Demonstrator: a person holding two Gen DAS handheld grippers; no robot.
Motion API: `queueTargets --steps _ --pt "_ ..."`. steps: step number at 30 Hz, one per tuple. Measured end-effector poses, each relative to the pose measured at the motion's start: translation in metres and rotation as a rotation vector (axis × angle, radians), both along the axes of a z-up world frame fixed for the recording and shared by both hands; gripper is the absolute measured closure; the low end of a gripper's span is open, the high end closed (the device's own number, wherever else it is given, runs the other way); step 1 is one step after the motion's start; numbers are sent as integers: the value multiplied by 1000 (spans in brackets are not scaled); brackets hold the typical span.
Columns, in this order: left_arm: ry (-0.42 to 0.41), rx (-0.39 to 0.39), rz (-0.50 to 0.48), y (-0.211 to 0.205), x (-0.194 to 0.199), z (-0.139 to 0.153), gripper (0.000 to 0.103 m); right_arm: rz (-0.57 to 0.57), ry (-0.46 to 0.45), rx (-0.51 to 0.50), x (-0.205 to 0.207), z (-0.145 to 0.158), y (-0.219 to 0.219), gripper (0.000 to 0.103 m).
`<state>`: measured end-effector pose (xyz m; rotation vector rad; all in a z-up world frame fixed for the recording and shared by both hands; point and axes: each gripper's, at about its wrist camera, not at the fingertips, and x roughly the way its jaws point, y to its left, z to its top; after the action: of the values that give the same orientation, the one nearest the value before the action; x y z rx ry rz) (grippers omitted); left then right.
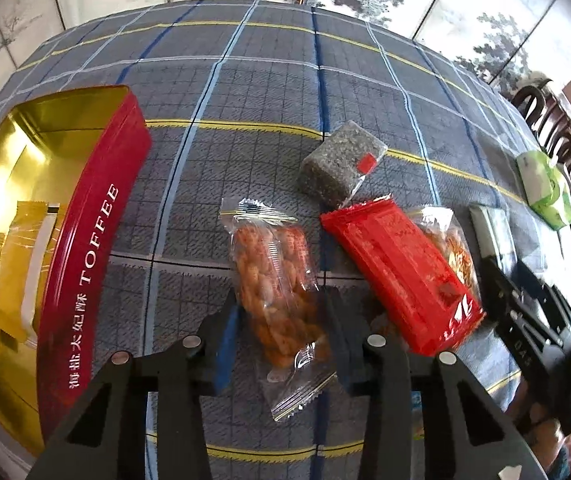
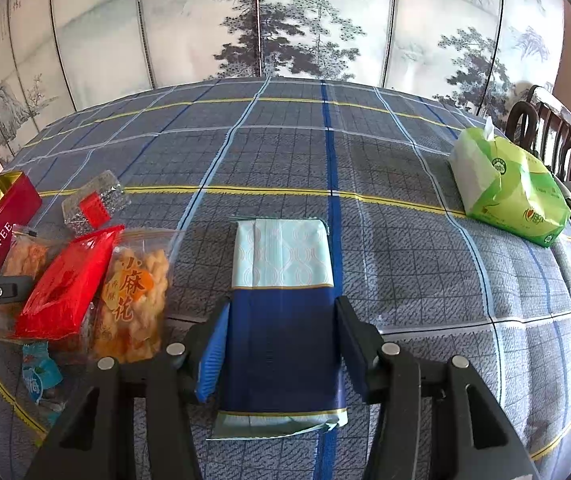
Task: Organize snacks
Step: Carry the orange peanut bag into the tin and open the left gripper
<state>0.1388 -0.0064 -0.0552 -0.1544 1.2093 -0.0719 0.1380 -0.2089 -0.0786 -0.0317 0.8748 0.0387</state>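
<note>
Snacks lie in a loose cluster on the checked tablecloth (image 1: 269,92): one clear packet of orange twists (image 1: 275,280), one red packet (image 1: 401,276), one dark grey block with a red sticker (image 1: 343,166), one clear bag of yellow pieces (image 2: 133,300) half under the red one, and one small blue-wrapped sweet (image 2: 39,372). At nine o'clock in the left wrist view stands one red toffee tin (image 1: 97,240), open, with one golden packet (image 1: 21,272) inside. The left gripper (image 1: 281,326) has its jaws drawn in on either side of the twist packet's lower half, pads at or almost at the wrapper. The right gripper (image 2: 281,344) straddles one blue and pale patterned packet (image 2: 281,304) at six o'clock, its pads touching both edges. One green tissue pack (image 2: 509,188) sits at two o'clock, well apart.
</note>
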Motion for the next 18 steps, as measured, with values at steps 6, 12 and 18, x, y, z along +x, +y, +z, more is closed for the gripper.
queueTargets --steps 6,12,18 --pt "-8 31 -31 0 -11 2 70 -5 0 -4 2 0 2 50" --pt "-13 49 -53 3 -21 6 73 -6 0 -6 3 0 2 50" --pt "-25 74 -81 5 -30 11 74 -6 0 -6 3 0 2 50"
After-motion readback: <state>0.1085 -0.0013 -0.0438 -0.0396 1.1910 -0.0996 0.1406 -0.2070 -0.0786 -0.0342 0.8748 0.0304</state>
